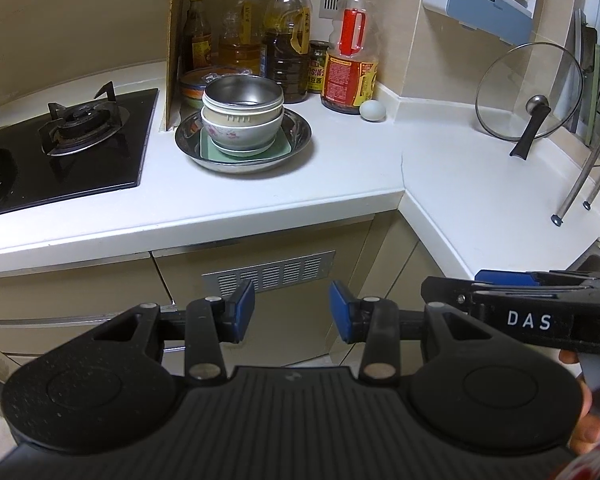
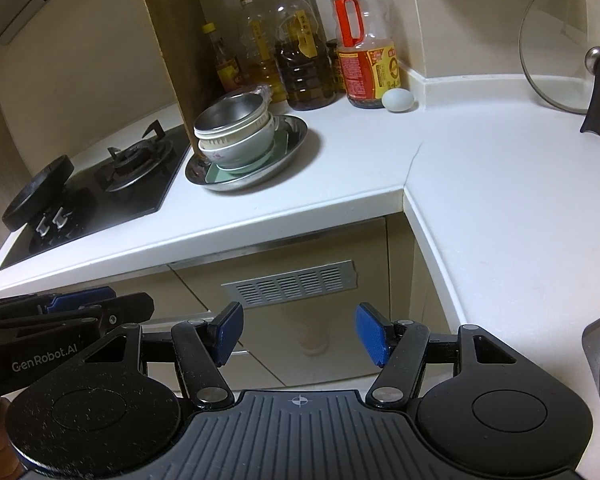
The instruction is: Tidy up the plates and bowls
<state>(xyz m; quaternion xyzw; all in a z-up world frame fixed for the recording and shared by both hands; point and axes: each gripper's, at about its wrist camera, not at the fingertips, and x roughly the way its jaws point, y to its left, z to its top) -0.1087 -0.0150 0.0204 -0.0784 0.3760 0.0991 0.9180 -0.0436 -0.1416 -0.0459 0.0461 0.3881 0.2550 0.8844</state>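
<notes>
A stack of dishes stands on the white counter beside the stove. A wide steel plate (image 1: pixel 300 136) (image 2: pixel 292 148) bears a green square plate (image 1: pixel 208 148) (image 2: pixel 216 174), a floral white bowl (image 1: pixel 240 134) (image 2: pixel 240 150), a ribbed white bowl (image 1: pixel 236 118) and a steel bowl (image 1: pixel 242 94) (image 2: pixel 228 116) on top. My left gripper (image 1: pixel 292 314) hangs open in front of the cabinet, well short of the stack, with nothing between its blue pads. My right gripper (image 2: pixel 299 332) is open too, wider, and holds nothing. Each gripper shows from the side in the other's view (image 1: pixel 520 304) (image 2: pixel 60 316).
Several oil and sauce bottles (image 1: pixel 352 52) (image 2: pixel 364 40) and a pale egg (image 1: pixel 373 111) (image 2: pixel 397 100) stand behind the stack. A black gas stove (image 1: pixel 60 148) (image 2: pixel 100 192) lies left. A glass pot lid (image 1: pixel 528 92) (image 2: pixel 572 48) leans at the right. A sink edge (image 1: pixel 598 260) shows at the right.
</notes>
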